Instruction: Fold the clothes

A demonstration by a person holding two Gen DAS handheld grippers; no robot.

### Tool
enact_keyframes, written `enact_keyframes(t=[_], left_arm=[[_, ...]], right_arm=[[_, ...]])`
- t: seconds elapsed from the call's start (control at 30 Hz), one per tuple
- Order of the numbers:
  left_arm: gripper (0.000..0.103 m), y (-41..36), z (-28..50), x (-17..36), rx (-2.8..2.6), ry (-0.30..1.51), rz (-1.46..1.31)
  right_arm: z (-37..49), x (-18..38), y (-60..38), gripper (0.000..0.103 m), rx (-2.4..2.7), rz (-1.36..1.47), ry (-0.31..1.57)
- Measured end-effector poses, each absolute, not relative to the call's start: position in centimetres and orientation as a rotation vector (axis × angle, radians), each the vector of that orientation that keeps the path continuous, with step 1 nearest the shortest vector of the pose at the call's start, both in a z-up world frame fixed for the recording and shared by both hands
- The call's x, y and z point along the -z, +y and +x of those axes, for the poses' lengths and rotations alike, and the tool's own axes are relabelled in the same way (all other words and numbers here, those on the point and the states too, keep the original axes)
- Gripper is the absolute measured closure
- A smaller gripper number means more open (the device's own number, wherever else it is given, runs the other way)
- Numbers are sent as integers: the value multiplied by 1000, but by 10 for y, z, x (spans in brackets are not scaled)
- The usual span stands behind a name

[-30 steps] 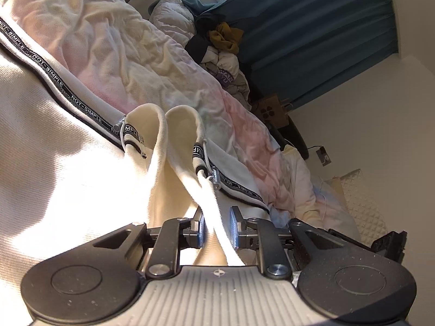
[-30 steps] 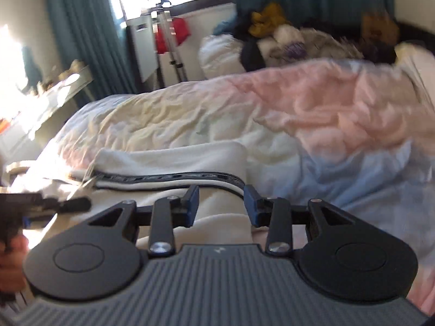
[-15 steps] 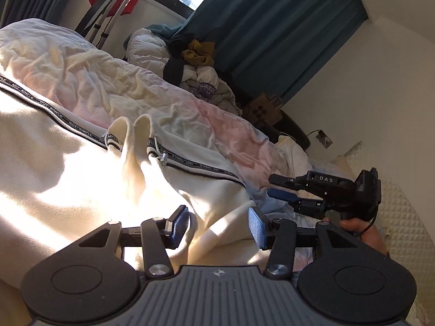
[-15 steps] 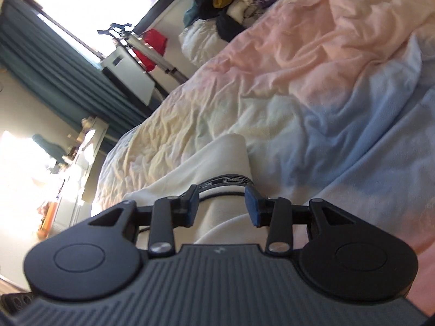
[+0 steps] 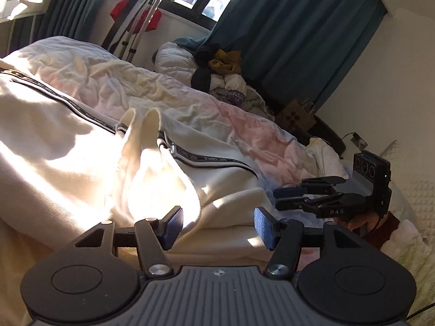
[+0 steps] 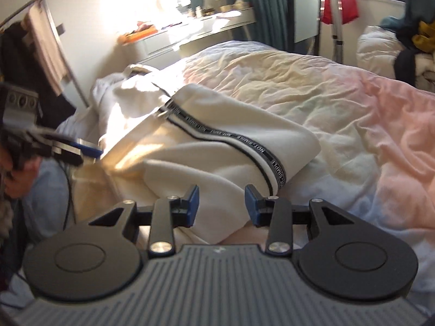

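Note:
A cream garment (image 5: 68,146) with a black lettered stripe lies folded on the bed; it also shows in the right wrist view (image 6: 217,146). My left gripper (image 5: 217,226) is open and empty, just off the garment's near edge. My right gripper (image 6: 220,203) is open and empty, close over the garment's folded corner. The right gripper also shows at the right of the left wrist view (image 5: 280,199), beside the garment's end. The left gripper shows at the left of the right wrist view (image 6: 89,153).
The bed has a rumpled pastel duvet (image 6: 339,95). A pile of clothes (image 5: 223,76) lies at its far end by teal curtains (image 5: 293,27). A tripod (image 5: 141,16), a desk (image 6: 190,30) and a clothes rack (image 6: 40,40) stand around the bed.
My left gripper let go of the cream garment, opened wide and drew back. My right gripper swung left and now looks across the folded garment.

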State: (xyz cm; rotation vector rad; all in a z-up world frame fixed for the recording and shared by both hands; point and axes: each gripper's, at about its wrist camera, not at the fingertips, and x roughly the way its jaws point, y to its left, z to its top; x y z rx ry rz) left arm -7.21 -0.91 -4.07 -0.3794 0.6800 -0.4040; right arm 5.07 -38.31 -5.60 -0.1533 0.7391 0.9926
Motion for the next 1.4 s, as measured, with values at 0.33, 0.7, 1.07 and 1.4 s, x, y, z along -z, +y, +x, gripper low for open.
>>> enact_keyframes(t=[0.33, 0.7, 1.07, 1.4], left_arm=[[51, 24, -79, 42, 251, 739, -284], [40, -102, -47, 114, 706, 922, -596], [94, -83, -17, 154, 613, 853, -872], [95, -61, -38, 121, 684, 690, -824]], right_arm=[[102, 84, -388, 48, -1228, -135, 820], [117, 81, -349, 39, -1393, -308, 997], [77, 61, -337, 78, -1351, -589, 919], [20, 31, -339, 82, -1249, -624, 790]])
